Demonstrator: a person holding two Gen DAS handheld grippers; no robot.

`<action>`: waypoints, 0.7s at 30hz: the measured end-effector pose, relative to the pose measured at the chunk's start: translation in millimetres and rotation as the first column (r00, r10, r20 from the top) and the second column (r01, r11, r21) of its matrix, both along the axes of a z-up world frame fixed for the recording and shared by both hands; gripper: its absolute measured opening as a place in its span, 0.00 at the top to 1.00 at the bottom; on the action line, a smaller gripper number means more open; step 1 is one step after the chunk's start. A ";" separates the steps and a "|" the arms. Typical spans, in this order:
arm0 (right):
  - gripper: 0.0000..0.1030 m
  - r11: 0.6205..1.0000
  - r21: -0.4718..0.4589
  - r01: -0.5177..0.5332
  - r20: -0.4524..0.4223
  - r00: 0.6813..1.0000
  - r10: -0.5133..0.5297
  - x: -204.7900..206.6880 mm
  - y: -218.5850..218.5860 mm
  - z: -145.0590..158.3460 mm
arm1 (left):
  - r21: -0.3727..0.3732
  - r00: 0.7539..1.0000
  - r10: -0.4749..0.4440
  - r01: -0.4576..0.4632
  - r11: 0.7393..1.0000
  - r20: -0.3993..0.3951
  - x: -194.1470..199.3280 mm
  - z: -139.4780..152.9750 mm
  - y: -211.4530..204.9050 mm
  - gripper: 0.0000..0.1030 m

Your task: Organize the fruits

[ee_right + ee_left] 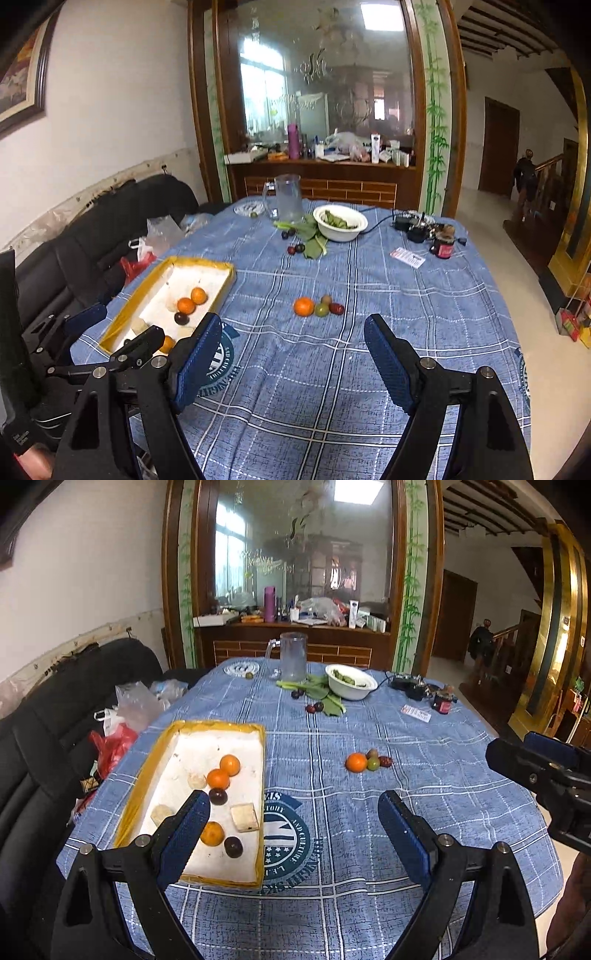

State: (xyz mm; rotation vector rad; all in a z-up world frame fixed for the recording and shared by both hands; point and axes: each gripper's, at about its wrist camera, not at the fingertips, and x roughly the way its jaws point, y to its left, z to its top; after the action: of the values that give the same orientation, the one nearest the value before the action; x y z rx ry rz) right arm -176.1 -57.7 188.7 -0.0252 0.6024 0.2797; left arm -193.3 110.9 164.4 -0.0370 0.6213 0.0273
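Both claws hang wide and empty, left claw (293, 825) beside the yellow-rimmed white foam tray (221, 726), right claw (293, 345) too. Next pick, likely: the round orange tangerine (303, 306) straight ahead on the blue checked tabletop (406, 295), needing a centred approach.

white walls (110, 92), black sofa (55, 709), wooden-framed mirror (295, 554), tiled floor (517, 295)
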 end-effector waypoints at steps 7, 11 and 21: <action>0.19 1.000 0.020 -0.006 -0.083 0.996 0.008 26.6 -3.3 -25.1 | 0.014 0.998 0.004 -0.003 1.000 -0.059 22.6 -17.0 -2.6 0.11; 0.19 0.999 0.035 0.012 -0.124 0.992 -0.007 40.3 -12.9 -34.9 | 0.020 0.996 0.001 0.001 1.000 -0.089 36.0 -25.4 -6.7 0.11; 0.19 0.994 0.068 0.083 -0.225 0.972 -0.066 72.1 -45.9 -64.7 | 0.029 0.988 -0.004 0.009 1.000 -0.154 59.3 -46.6 -14.6 0.11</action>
State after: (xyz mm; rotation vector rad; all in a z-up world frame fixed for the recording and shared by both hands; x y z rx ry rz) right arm -104.0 -103.6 124.0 0.1048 0.8135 0.2341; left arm -134.0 96.3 117.8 -0.0041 0.7754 0.0332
